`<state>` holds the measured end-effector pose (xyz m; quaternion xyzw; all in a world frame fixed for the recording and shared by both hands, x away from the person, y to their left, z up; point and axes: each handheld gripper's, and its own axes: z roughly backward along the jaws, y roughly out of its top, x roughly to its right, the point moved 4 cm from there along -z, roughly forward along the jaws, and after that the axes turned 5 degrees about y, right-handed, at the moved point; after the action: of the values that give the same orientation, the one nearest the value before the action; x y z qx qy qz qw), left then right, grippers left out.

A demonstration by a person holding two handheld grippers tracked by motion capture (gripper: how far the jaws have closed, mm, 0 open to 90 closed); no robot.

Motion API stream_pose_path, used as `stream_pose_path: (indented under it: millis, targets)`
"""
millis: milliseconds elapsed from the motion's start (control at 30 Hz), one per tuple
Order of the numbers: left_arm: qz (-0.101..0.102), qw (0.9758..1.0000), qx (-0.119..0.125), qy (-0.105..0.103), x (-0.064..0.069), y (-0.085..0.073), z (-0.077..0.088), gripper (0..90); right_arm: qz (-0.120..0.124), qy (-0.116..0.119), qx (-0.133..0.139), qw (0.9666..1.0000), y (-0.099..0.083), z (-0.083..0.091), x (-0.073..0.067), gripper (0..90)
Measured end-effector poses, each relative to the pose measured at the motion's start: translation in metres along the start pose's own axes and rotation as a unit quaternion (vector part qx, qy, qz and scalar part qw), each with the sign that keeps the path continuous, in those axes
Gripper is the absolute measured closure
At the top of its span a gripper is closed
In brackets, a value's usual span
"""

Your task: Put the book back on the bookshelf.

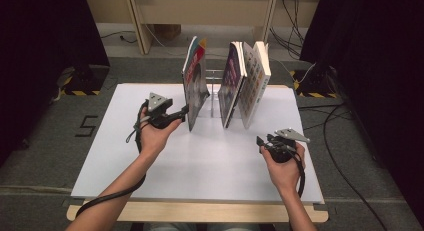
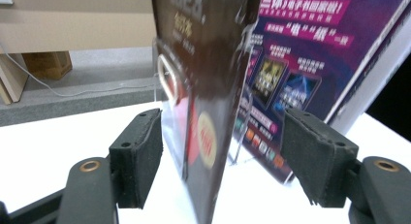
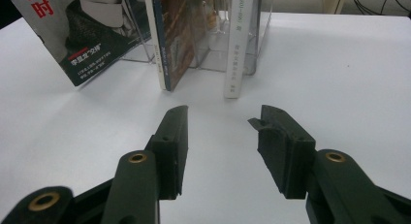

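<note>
A: Where's the magazine [image 2: 203,103]?
B: Upright on the white table [image 1: 150,156], leaning at the clear stand [image 1: 214,91], left of the two books [image 1: 247,83]. Its near edge sits between the left gripper [image 2: 223,156] jaws.
A: Clamped?
B: No, the pads stand apart, clear of it on both sides.
A: And the right gripper [image 3: 220,136]?
B: Jaws apart, nothing between, near the table's right front.
</note>
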<state>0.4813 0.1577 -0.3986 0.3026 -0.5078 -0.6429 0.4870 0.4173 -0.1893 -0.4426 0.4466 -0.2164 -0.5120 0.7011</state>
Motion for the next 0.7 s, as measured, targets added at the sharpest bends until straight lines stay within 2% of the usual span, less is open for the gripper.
stream_pose_path:
  millis: [100, 433, 700]
  targets:
    - [0.009, 0.9999, -0.006, 0.003, -0.01, -0.01, 0.01, 30.8, 0.0, -0.004, -0.001, 1.0, -0.001, 0.003, 0.002, 54.8]
    - [0.017, 0.9996, -0.015, 0.017, -0.042, -0.04, 0.043, 30.6, -0.002, -0.018, -0.005, 0.9998, -0.007, 0.01, 0.012, 54.6]
    - [0.03, 0.9987, -0.023, 0.033, -0.064, -0.066, 0.064, 30.5, -0.006, -0.027, -0.01, 0.9996, -0.015, 0.014, 0.02, 54.5]
